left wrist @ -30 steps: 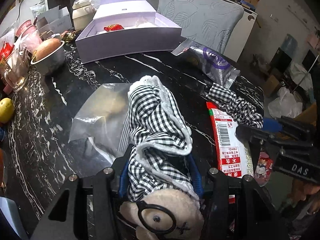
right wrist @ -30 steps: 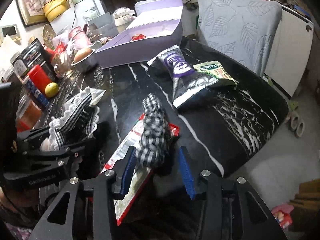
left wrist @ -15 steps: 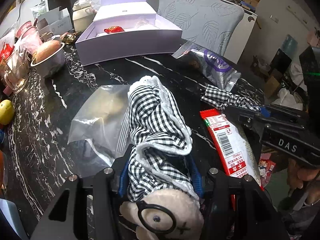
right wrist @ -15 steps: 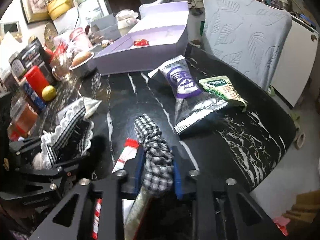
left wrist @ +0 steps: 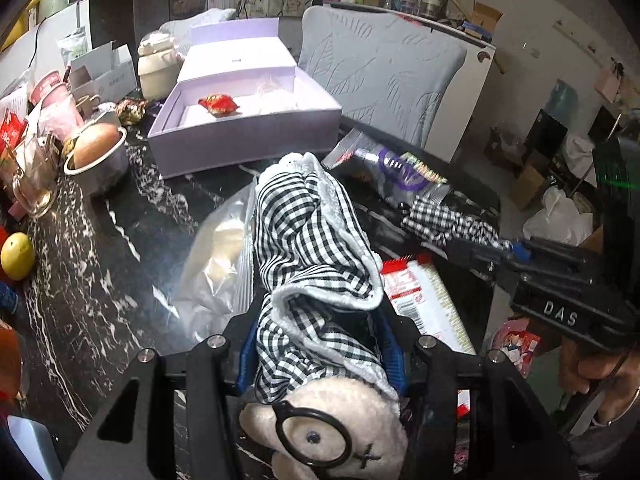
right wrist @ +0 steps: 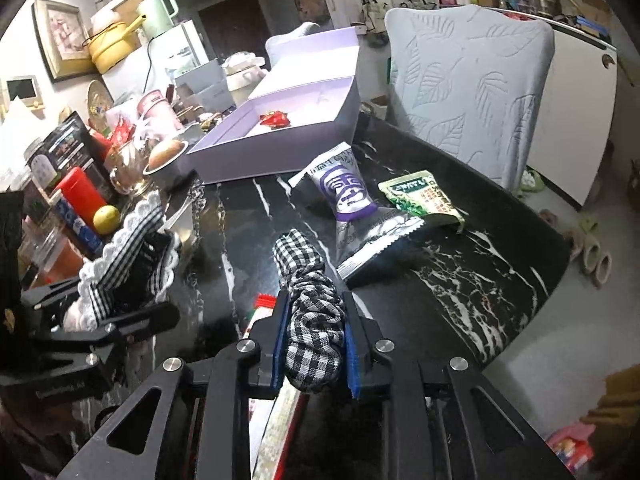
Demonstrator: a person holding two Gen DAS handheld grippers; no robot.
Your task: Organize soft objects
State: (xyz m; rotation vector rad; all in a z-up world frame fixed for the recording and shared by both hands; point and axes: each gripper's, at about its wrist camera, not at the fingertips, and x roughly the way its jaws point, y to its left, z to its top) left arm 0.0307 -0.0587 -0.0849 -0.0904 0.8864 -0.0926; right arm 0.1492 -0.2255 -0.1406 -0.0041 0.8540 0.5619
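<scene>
Currently plush toy in gingham dress [left wrist: 316, 264] clamped in left gripper [left wrist: 320, 344], above black marble table [left wrist: 88, 280]; gingham scrunchie [right wrist: 310, 316] pinched in right gripper [right wrist: 314, 344]. Judgement: carry both high toward lilac box [left wrist: 244, 140], keeping clear of snack packets [right wrist: 352, 204] and zip bag [left wrist: 216, 264].

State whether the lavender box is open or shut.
Open: the lavender box has its lid raised behind, and a red wrapper lies inside.

Dim indoor light with a cool cast; the polished black desk [right wrist: 460, 280] shows soft glare patches, fisheye curvature bends both views toward dark vignetted corners, and slight blur softens the nearest objects
</scene>
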